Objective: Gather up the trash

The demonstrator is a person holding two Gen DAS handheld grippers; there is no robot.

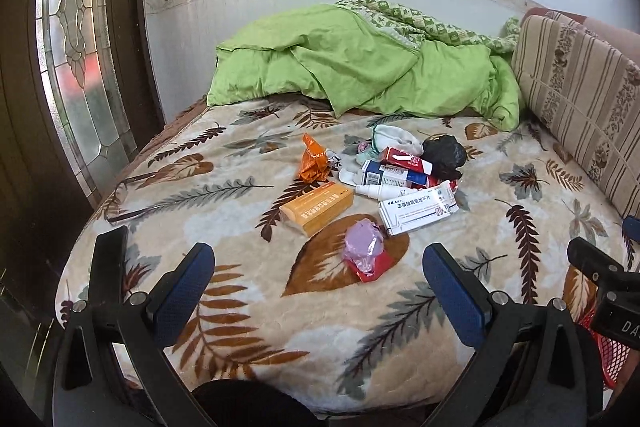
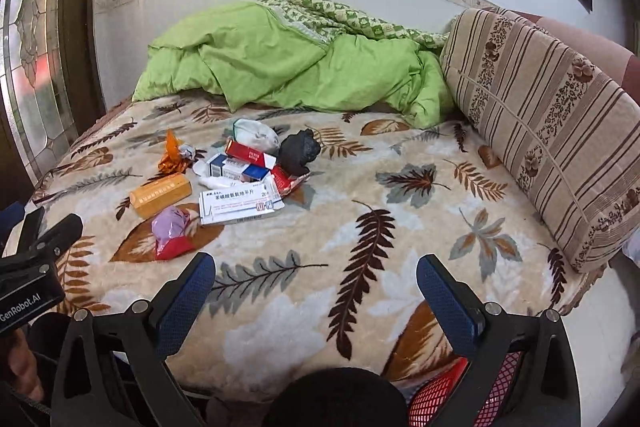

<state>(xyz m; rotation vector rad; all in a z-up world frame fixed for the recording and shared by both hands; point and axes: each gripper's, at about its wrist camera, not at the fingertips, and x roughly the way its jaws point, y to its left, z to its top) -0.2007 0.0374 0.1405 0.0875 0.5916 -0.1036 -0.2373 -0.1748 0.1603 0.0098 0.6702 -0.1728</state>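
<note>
Left gripper and right gripper, jaws spread and empty, above the near edge of the bed. Trash lies clustered mid-bed; red basket below right gripper.

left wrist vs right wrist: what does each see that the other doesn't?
Only the left wrist view shows the dark wooden door's full leaded glass panel and the right gripper at its edge. Only the right wrist view shows the striped floral bolster cushion's near end and the left gripper. Both share the leaf-print blanket, crumpled green duvet, orange cardboard box and red mesh basket.
</note>
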